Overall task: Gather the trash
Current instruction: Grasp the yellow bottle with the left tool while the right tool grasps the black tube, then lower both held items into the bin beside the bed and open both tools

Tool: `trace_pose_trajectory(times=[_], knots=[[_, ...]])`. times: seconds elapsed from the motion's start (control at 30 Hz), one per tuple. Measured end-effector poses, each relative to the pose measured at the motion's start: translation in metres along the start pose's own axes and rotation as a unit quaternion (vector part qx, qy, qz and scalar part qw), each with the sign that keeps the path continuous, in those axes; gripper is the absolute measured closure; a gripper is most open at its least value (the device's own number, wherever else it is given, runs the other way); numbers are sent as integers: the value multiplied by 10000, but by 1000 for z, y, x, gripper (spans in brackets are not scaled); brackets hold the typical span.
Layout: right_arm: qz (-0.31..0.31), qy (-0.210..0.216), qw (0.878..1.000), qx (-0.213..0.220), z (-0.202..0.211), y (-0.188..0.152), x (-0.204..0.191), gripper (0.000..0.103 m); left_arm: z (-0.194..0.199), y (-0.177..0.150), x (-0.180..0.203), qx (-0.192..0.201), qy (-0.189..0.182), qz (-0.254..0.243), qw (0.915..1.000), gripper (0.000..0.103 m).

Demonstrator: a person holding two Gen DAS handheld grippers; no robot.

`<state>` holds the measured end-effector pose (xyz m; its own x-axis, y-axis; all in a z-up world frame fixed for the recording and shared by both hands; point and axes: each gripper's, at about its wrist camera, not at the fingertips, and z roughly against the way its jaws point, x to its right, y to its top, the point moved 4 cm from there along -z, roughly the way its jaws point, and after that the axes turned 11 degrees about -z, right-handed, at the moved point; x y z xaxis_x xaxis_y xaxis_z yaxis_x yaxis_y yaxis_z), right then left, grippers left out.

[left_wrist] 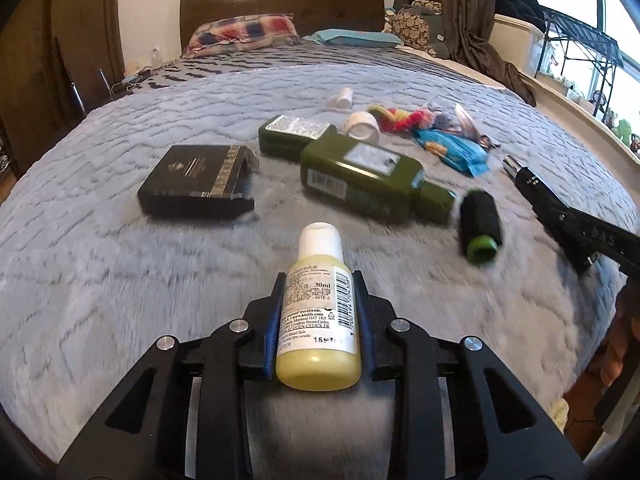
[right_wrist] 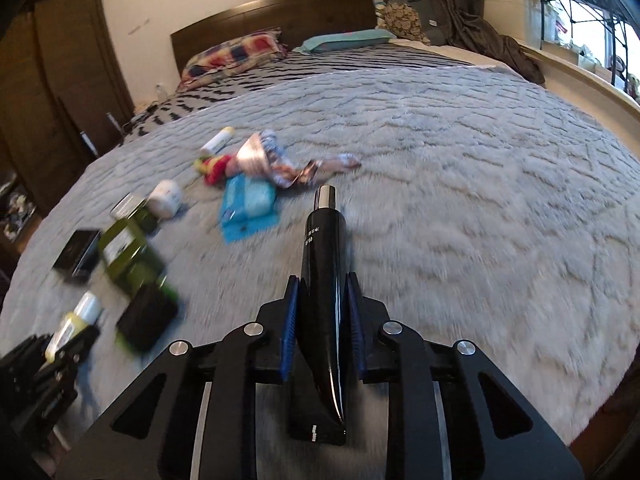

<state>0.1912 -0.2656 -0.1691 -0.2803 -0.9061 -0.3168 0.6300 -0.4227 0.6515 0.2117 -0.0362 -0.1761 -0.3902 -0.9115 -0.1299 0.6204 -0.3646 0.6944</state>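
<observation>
My left gripper (left_wrist: pixel 319 286) is shut on a small yellow bottle (left_wrist: pixel 318 320) with a white cap, its blue pads pressing both sides of the label. My right gripper (right_wrist: pixel 323 284) is shut on a black tube (right_wrist: pixel 323 280) with a silver cap, which points away over the bed. The same black tube (left_wrist: pixel 560 204) shows at the right edge of the left wrist view. In the right wrist view the yellow bottle (right_wrist: pixel 74 326) and the left gripper sit at the lower left. Both grippers are just above the grey fluffy blanket (left_wrist: pixel 120 280).
On the blanket lie a black box (left_wrist: pixel 198 180), two green bottles (left_wrist: pixel 368 178), a black roll with a green end (left_wrist: pixel 480 224), a white jar (left_wrist: pixel 362 126), blue wrappers (left_wrist: pixel 456 150), colourful wrappers (right_wrist: pixel 276 160) and a small white bottle (left_wrist: pixel 342 98). Pillows and headboard stand far back.
</observation>
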Motion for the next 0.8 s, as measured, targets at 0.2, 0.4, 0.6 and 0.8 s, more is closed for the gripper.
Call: trace_pose_trajectory(times=[0.2, 0.4, 0.6, 0.8], knots=[[144, 217, 9996, -46, 30, -31, 1, 80, 28, -24, 8, 96, -71, 133, 9998, 74], [314, 346, 9989, -83, 58, -62, 1, 80, 58, -52, 23, 190, -159, 193, 9995, 74], [690, 417, 9967, -116, 89, -106, -4, 80, 81, -84, 51, 154, -281, 19, 9995, 74], [802, 606, 9938, -471, 110, -150, 6, 80, 85, -125, 75, -189, -457, -70, 9988, 74]])
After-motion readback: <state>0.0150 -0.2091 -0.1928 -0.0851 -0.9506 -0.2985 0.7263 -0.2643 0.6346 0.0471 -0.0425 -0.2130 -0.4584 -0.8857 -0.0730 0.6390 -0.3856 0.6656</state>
